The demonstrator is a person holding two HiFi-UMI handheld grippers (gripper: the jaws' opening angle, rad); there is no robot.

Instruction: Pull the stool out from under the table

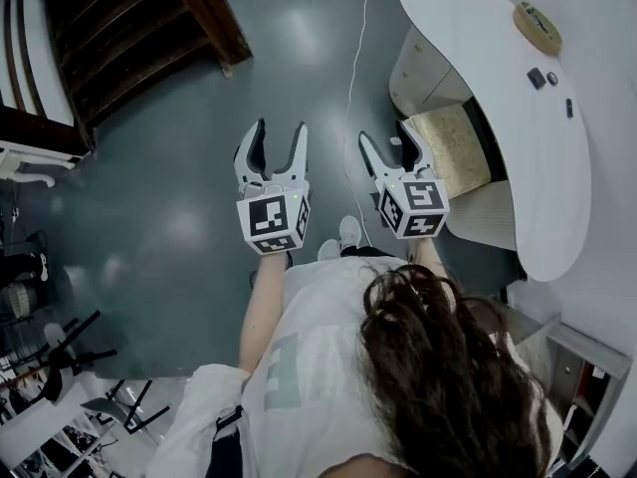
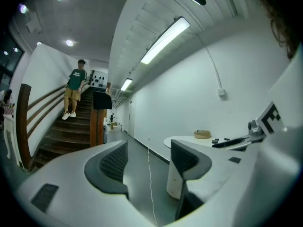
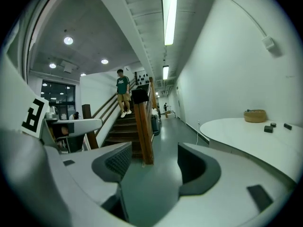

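My left gripper [image 1: 280, 132] is out in front of me over the grey floor [image 1: 169, 177], its jaws standing apart with nothing between them; my right gripper [image 1: 390, 139] is just beside it, jaws wider apart and likewise holding nothing, its tips near the long edge of the white table [image 1: 498, 58]; the stool [image 1: 450, 147], with its pale speckled seat, sits tucked partly under that edge, just beyond my right gripper; a thin cable [image 1: 355, 58] runs along the floor between the grippers.
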